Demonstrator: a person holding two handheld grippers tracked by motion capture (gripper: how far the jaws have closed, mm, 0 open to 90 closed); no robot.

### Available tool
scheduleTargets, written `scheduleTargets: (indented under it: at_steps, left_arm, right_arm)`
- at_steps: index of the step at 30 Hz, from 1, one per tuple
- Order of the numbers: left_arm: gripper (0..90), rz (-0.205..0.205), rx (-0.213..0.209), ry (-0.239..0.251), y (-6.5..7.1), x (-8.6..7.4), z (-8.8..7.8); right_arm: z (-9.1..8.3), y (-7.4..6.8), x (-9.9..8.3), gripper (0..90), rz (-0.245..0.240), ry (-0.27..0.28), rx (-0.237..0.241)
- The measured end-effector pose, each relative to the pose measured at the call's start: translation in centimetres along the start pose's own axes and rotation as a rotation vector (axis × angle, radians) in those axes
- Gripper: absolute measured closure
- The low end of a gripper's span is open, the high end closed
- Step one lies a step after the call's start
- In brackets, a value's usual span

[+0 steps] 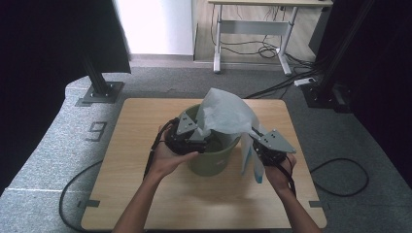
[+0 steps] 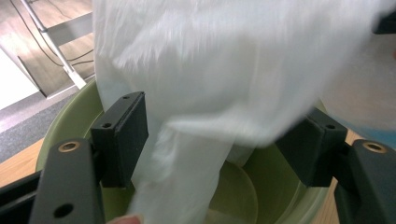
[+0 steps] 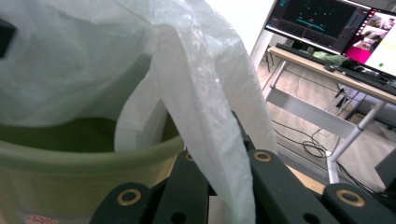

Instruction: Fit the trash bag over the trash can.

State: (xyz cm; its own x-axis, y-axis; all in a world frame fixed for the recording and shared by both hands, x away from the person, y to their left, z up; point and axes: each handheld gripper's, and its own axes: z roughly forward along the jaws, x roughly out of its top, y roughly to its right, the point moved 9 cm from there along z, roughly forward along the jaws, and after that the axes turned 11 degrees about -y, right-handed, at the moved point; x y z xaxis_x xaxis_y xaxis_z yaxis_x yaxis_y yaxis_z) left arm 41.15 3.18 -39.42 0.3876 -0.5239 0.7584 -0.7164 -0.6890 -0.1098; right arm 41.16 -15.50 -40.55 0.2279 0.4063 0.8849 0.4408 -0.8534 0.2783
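- The green bin [image 1: 214, 150] stands near the middle of the table [image 1: 126, 145]; everything else is placed from it.
- A white plastic bag [image 1: 224, 114] billows above the bin's mouth, part of it hanging down inside and part trailing outside over the rim on the right.
- The left tongs [image 1: 197, 131] sit at the bin's left rim, jaws standing wide apart; in the left gripper view a fold of the bag hangs between the pads [image 2: 122, 135] without being pressed, so nothing is gripped there.
- The right tongs [image 1: 257, 141] are just outside the bin's right rim, jaws closed tight on a strip of the bag's edge; in the right gripper view the film runs down into the pinch.
- The bag looks very light, thin and limp, probably slippery: it should crumple, balloon with air and slide out of a loose pinch.
- Best hold, by my judgement, is on the mouth hem, bunched into a few layers, one grip on each side of the bin.
- The bin seems light too and may shift if the bag is tugged.
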Motion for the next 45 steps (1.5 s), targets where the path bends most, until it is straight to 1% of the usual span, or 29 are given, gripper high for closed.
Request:
scheduleTargets:
  at_steps: [3, 5, 6, 7, 9, 11, 15, 17, 18, 19, 21, 22, 23, 24, 25, 27, 29, 32, 34, 37, 39, 42, 43, 44, 45]
  left_arm:
    - [33.1, -0.030, 0.001, 0.007, -0.3, 0.1, 0.1]
    - [36.1, -0.057, -0.010, 0.015, -0.5, 0.2, 0.2]
    - [37.1, -0.057, -0.010, 0.015, -0.5, 0.2, 0.2]
    - [38.0, -0.081, -0.026, 0.021, -0.7, 0.3, 0.4]
    - [40.1, -0.100, -0.038, 0.025, -0.8, 0.3, 0.5]
    - [44.4, -0.122, -0.050, 0.030, -1.0, 0.3, 0.6]
    - [60.8, -0.157, -0.092, 0.034, -0.9, 0.4, 0.7]
    - [70.3, -0.162, -0.096, 0.032, -0.9, 0.4, 0.7]
    - [70.3, -0.166, -0.107, 0.034, -0.9, 0.4, 0.7]
    - [79.3, -0.173, -0.125, 0.037, -0.9, 0.4, 0.7]
    - [85.7, -0.178, -0.128, 0.038, -1.1, 0.4, 0.8]
    - [87.9, -0.184, -0.131, 0.041, -1.2, 0.3, 0.8]
    - [88.8, -0.191, -0.128, 0.039, -1.3, 0.2, 0.8]
    - [89.0, -0.192, -0.117, 0.036, -1.4, 0.1, 0.9]
    - [89.3, -0.191, -0.106, 0.033, -1.5, -0.1, 1.0]
    - [89.4, -0.201, -0.101, 0.032, -1.7, -0.3, 1.1]
    - [89.5, -0.223, -0.103, 0.036, -1.9, -0.5, 1.2]
    - [89.5, -0.253, -0.105, 0.042, -2.2, -0.6, 1.3]
    - [89.6, -0.268, -0.101, 0.046, -2.3, -0.6, 1.4]
    - [89.6, -0.284, -0.096, 0.053, -2.5, -0.6, 1.5]
    - [89.6, -0.286, -0.093, 0.052, -2.4, -0.6, 1.5]
    - [89.6, -0.288, -0.094, 0.054, -2.2, -0.5, 1.6]
    - [89.7, -0.288, -0.094, 0.054, -2.2, -0.5, 1.6]
    - [89.6, -0.288, -0.095, 0.055, -2.2, -0.5, 1.6]
    - [89.6, -0.288, -0.097, 0.055, -2.1, -0.5, 1.5]
  right_arm:
    - [0.1, -0.3, 0.2, 88.5, 0.007, 0.005, 0.018]
    - [0.1, -0.4, 0.3, 88.5, 0.013, 0.007, 0.029]
    - [0.1, -0.4, 0.3, 88.5, 0.013, 0.007, 0.029]
    - [0.2, -0.4, 0.3, 88.5, 0.017, 0.008, 0.037]
    - [0.2, -0.5, 0.3, 88.5, 0.020, 0.010, 0.045]
    - [0.2, -0.5, 0.4, 88.5, 0.026, 0.011, 0.054]
    - [0.2, -0.5, 0.5, 88.4, 0.034, 0.014, 0.064]
    - [0.3, -0.5, 0.5, 88.4, 0.034, 0.014, 0.066]
    - [0.3, -0.5, 0.5, 88.4, 0.038, 0.014, 0.072]
    - [0.3, -0.6, 0.4, 88.3, 0.050, 0.013, 0.087]
    - [0.3, -0.7, 0.3, 87.5, 0.061, 0.020, 0.104]
    - [0.3, -0.9, 0.1, 85.2, 0.068, 0.023, 0.118]
    - [0.3, -1.0, 0.0, 81.3, 0.073, 0.030, 0.135]
    - [0.2, -1.2, -0.3, 75.7, 0.080, 0.035, 0.147]
    - [0.1, -1.3, -0.5, 70.0, 0.087, 0.037, 0.150]
    - [-0.2, -1.6, -1.1, 58.0, 0.110, 0.049, 0.141]
    - [-0.7, -1.9, -1.7, 50.6, 0.144, 0.060, 0.144]
    - [-1.0, -2.0, -3.0, 43.7, 0.184, 0.058, 0.142]
    - [-0.9, -2.2, -4.0, 39.8, 0.205, 0.044, 0.141]
    - [-0.6, -2.9, -5.4, 37.3, 0.210, 0.014, 0.144]
    - [-0.1, -3.4, -6.1, 35.5, 0.217, -0.004, 0.144]
    - [0.9, -4.0, -7.0, 33.7, 0.228, -0.040, 0.127]
    - [0.9, -4.0, -7.0, 33.7, 0.228, -0.040, 0.127]
    - [1.8, -4.0, -7.7, 33.5, 0.239, -0.067, 0.107]
    - [1.8, -4.0, -7.7, 33.5, 0.239, -0.067, 0.107]
